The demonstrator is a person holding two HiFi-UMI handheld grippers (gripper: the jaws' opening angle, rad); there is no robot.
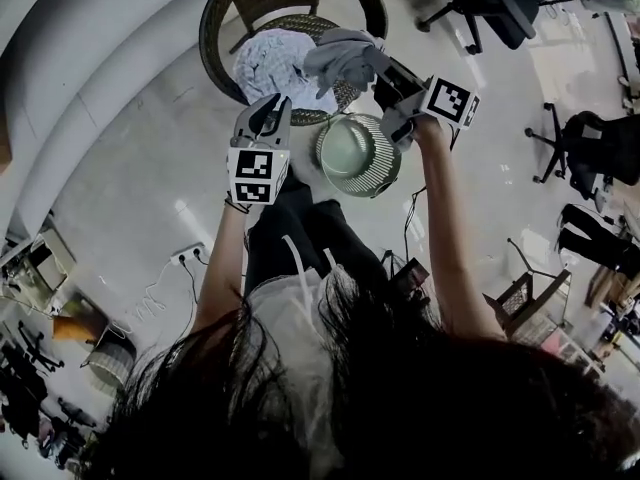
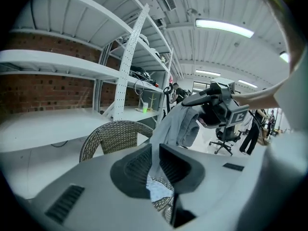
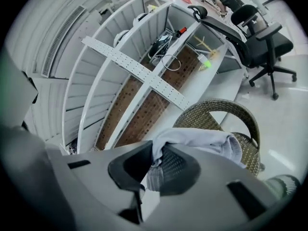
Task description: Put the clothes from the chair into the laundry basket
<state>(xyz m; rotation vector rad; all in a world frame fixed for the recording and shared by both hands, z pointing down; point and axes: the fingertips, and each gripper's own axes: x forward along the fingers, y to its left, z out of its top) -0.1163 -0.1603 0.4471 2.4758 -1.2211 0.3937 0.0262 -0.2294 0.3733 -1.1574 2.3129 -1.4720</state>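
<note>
A grey garment (image 1: 340,56) hangs in the air over the wicker chair (image 1: 212,38). My right gripper (image 1: 378,70) is shut on its upper part (image 3: 202,139). In the left gripper view the cloth (image 2: 180,121) runs down in a straight edge from the right gripper (image 2: 188,101) into my left gripper (image 2: 155,154), which looks shut on its lower edge. In the head view the left gripper (image 1: 268,108) is lower and to the left. A light blue patterned garment (image 1: 265,68) still lies on the chair seat. The round laundry basket (image 1: 385,173) stands on the floor just in front of the chair, below both grippers.
White shelving with a brick backing (image 2: 57,88) stands behind the chair (image 2: 113,134). Black office chairs (image 1: 590,148) are at the right. A power strip and cables (image 1: 185,256) lie on the shiny floor at the left.
</note>
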